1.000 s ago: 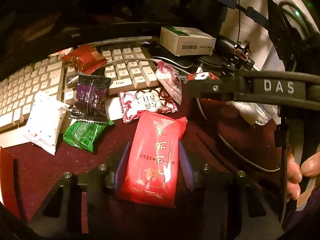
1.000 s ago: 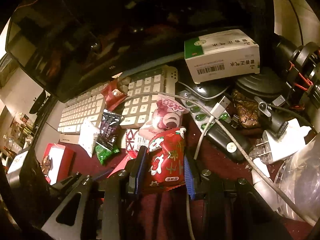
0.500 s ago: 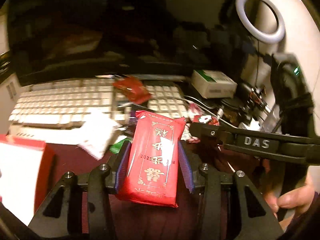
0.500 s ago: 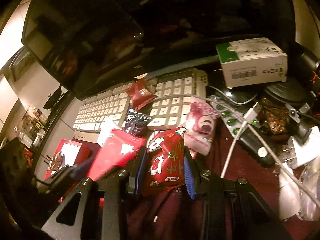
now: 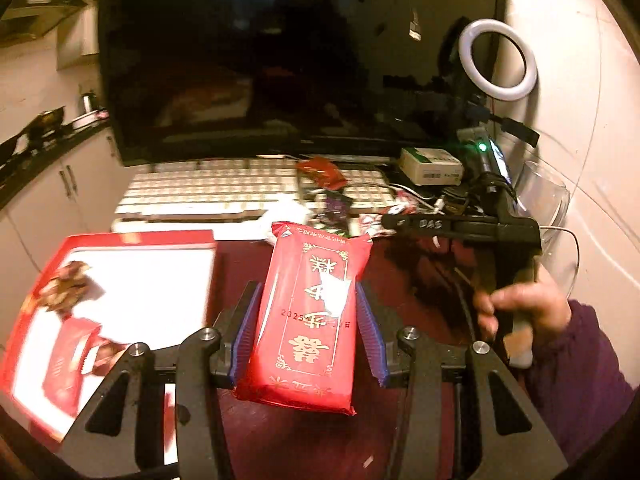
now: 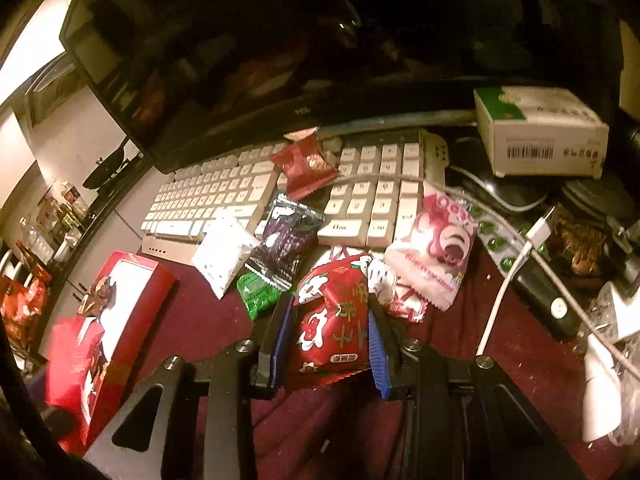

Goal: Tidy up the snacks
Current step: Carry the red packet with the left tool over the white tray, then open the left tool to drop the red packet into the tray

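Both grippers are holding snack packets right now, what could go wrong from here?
The long red packet sticks out well beyond the left gripper, so it might swing or slip on the way to the red box. The right gripper holds its red snack near a white cable, which could snag.

Snacks, keyboard and box on the desk

The keyboard (image 6: 280,196) lies before the monitor (image 6: 240,60); snack packets (image 6: 288,240) lie on and before it, the open box (image 6: 108,320) to their left.

Dark monitor (image 5: 296,56), ring light (image 5: 497,59), pale wall (image 5: 580,80), maroon desk (image 6: 200,320).
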